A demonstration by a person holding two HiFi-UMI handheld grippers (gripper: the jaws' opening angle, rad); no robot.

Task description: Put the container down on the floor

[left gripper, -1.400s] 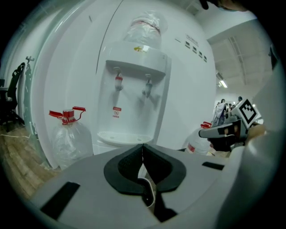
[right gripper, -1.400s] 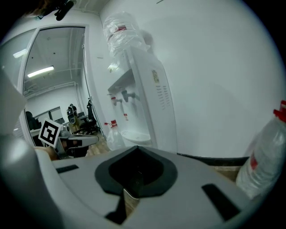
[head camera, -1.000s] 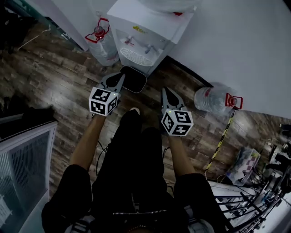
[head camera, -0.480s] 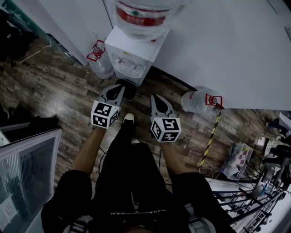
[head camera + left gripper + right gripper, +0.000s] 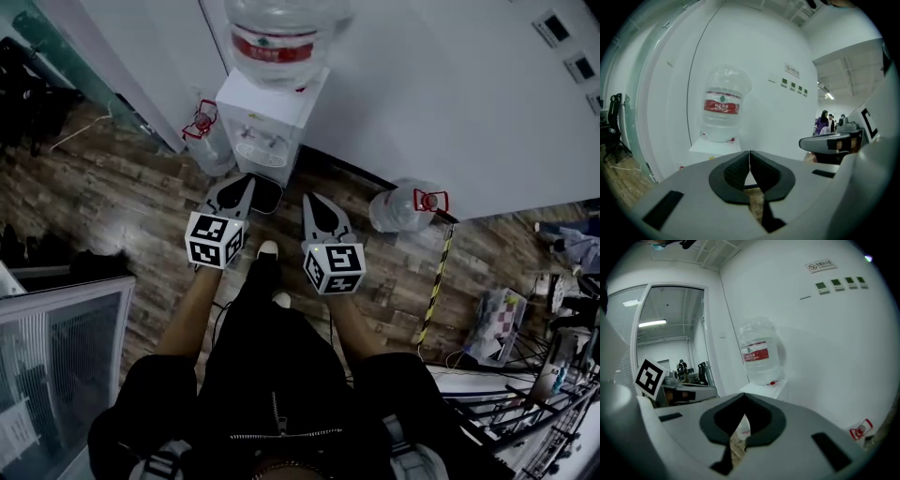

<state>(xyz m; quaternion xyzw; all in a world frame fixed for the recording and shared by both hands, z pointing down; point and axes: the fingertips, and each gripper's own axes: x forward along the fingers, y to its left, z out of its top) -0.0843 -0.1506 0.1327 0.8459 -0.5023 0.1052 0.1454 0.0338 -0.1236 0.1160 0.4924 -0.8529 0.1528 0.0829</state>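
Observation:
A clear water bottle (image 5: 403, 208) with a red handle cap rests on the wood floor by the white wall, to the right of my grippers. A black rounded tray (image 5: 270, 195) lies on the floor in front of the white water dispenser (image 5: 267, 127), partly hidden behind my left gripper (image 5: 246, 181). That gripper is shut and empty, its pads (image 5: 736, 171) touching. My right gripper (image 5: 312, 202) hangs beside it, also shut with nothing in it (image 5: 743, 398). Both point towards the dispenser, well above the floor.
An upturned bottle (image 5: 281, 33) with a red label sits on the dispenser; it also shows as the bottle (image 5: 723, 105) in the left gripper view. Another bottle (image 5: 208, 141) stands left of the dispenser. A glass-fronted cabinet (image 5: 56, 366) is at lower left, cables and racks (image 5: 534, 394) at lower right.
Both grippers have risen away from the floor, staying side by side and shut. The view has lifted too, so the bottle on top of the dispenser now shows.

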